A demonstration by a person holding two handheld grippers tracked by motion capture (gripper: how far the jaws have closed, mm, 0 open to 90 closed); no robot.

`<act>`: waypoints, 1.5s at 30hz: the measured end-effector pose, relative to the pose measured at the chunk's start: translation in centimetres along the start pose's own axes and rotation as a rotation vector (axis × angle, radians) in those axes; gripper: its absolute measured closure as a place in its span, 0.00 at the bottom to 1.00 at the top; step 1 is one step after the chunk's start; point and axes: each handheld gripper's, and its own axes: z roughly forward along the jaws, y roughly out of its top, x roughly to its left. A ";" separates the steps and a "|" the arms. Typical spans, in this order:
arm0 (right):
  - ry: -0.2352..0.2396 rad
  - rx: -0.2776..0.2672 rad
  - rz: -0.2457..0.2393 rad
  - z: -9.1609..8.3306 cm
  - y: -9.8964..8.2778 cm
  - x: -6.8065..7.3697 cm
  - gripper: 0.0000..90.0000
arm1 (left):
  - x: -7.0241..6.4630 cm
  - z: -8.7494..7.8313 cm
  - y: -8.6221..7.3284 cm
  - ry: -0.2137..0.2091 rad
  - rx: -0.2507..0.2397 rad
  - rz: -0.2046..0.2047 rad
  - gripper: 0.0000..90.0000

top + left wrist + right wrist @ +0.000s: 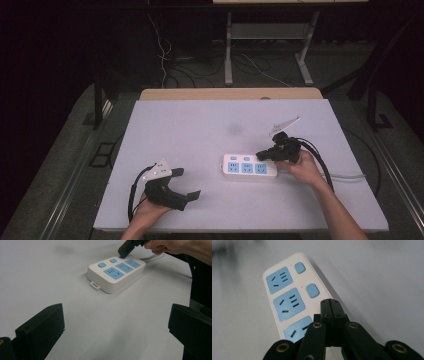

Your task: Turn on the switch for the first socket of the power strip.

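A white power strip (249, 168) with three blue sockets and blue switches lies on the white table (200, 125), right of centre. My right gripper (262, 154) is shut with nothing between its jaws. Its closed tips (330, 303) rest on the strip's top at the cable end, beside the socket row. Two blue switches (312, 290) show beyond the tips; a sliver of blue peeks out under them in the left gripper view (122, 257). My left gripper (188, 184) rests open on the table near the front left, pointing at the strip (116, 272), well short of it.
The strip's white cable (347, 176) runs off to the right across the table. A wooden board (230, 93) lines the table's far edge. Beyond it stand a metal desk frame (228, 50) and loose floor cables. A faint dark smudge (234, 129) marks the tabletop.
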 end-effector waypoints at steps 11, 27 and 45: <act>0.004 -0.009 0.003 0.0 -0.2 0.0 1.00 | 0.1 0.0 0.0 0.001 -0.002 -0.004 0.00; 0.001 0.027 -0.014 -0.2 0.8 0.2 1.00 | 0.3 -0.1 0.0 -0.001 -0.003 -0.007 0.00; -0.015 -0.014 0.010 -3.2 0.9 0.6 1.00 | 0.2 -0.1 0.0 -0.006 -0.007 -0.010 0.00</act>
